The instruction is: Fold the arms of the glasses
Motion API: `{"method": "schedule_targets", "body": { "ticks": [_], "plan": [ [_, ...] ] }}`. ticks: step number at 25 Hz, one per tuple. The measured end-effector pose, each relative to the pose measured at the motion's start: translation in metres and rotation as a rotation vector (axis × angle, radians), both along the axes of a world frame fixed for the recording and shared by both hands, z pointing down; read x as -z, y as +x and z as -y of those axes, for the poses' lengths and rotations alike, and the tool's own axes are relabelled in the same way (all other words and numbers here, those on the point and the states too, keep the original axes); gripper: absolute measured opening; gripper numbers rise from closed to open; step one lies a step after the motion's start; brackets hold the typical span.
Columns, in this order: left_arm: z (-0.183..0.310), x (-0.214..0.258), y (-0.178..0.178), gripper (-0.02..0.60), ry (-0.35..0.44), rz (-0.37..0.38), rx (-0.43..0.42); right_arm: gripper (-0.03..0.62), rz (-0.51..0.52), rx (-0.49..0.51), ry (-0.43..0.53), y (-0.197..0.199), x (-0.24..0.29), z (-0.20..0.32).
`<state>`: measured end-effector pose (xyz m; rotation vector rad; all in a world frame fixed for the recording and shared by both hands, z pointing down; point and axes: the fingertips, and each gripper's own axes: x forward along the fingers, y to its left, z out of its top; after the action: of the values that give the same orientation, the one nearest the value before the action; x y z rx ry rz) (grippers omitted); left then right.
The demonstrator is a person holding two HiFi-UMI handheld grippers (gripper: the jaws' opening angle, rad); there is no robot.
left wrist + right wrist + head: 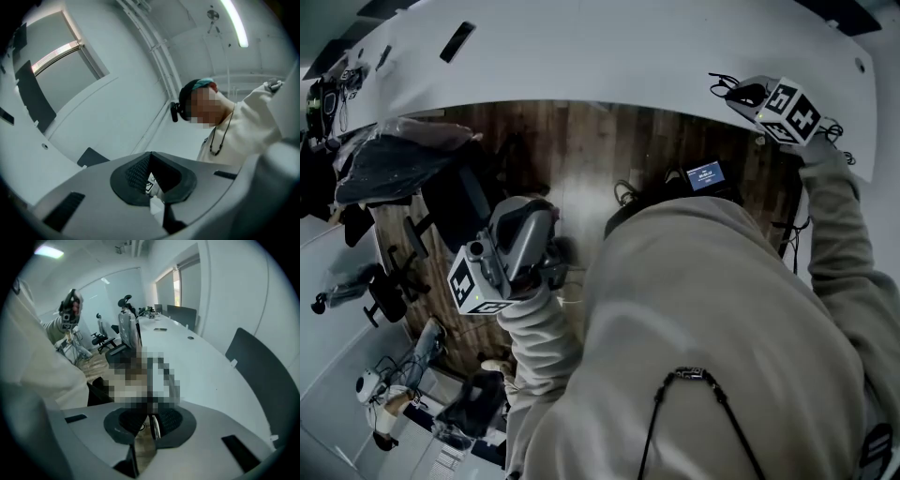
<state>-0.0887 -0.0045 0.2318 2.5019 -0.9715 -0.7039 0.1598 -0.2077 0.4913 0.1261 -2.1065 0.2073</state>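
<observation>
My right gripper (764, 101) is raised at the upper right, over the edge of the white table (628, 47). A small dark thing with thin arms, seemingly the glasses (739, 91), sticks out from its tips. In the right gripper view the jaws (149, 420) stand narrow, and a thin pale-rimmed edge of the glasses (155, 426) is pinched between the pads; a mosaic patch hides the rest. My left gripper (530, 234) hangs in front of the person's chest, away from the table. In its own view the left gripper (151, 155) is shut with nothing in it.
A flat black object (457, 41) lies on the long white table. Dark office chairs (394, 169) stand on the wooden floor (581, 150) at the left. A small lit screen (705, 174) shows below the table edge. More chairs (262, 376) line the table's far side.
</observation>
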Motion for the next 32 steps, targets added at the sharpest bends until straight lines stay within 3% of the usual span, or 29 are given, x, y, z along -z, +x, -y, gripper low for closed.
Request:
{"method": "schedule_targets", "body": {
  "ticks": [4, 9, 13, 16, 21, 25, 29, 32],
  "plan": [
    [-0.025, 0.019, -0.012, 0.003, 0.05, -0.073, 0.068, 0.06, -0.083, -0.03, 0.015, 0.004, -0.045, 0.036],
    [-0.027, 0.0, -0.023, 0.003, 0.06, -0.055, 0.114, 0.06, -0.138, -0.078, -0.042, -0.025, -0.131, 0.083],
    [-0.036, 0.002, -0.021, 0.003, 0.049, -0.07, 0.14, 0.06, -0.269, -0.032, 0.009, -0.039, -0.175, 0.097],
    [-0.04, -0.006, -0.025, 0.003, 0.048, -0.055, 0.182, 0.06, -0.287, -0.021, -0.011, -0.056, -0.207, 0.098],
    [-0.047, -0.003, -0.036, 0.003, 0.056, -0.07, 0.239, 0.06, -0.425, 0.002, 0.051, -0.051, -0.234, 0.112],
    [-0.059, -0.011, -0.04, 0.003, 0.042, -0.065, 0.264, 0.061, -0.416, -0.014, 0.07, -0.054, -0.236, 0.118],
    [-0.061, -0.014, -0.046, 0.003, 0.034, -0.067, 0.261, 0.14, -0.351, -0.029, 0.058, -0.061, -0.219, 0.119],
    [-0.054, -0.016, -0.052, 0.003, 0.033, -0.069, 0.245, 0.156, -0.286, -0.085, 0.08, -0.058, -0.194, 0.129]
  ]
}}
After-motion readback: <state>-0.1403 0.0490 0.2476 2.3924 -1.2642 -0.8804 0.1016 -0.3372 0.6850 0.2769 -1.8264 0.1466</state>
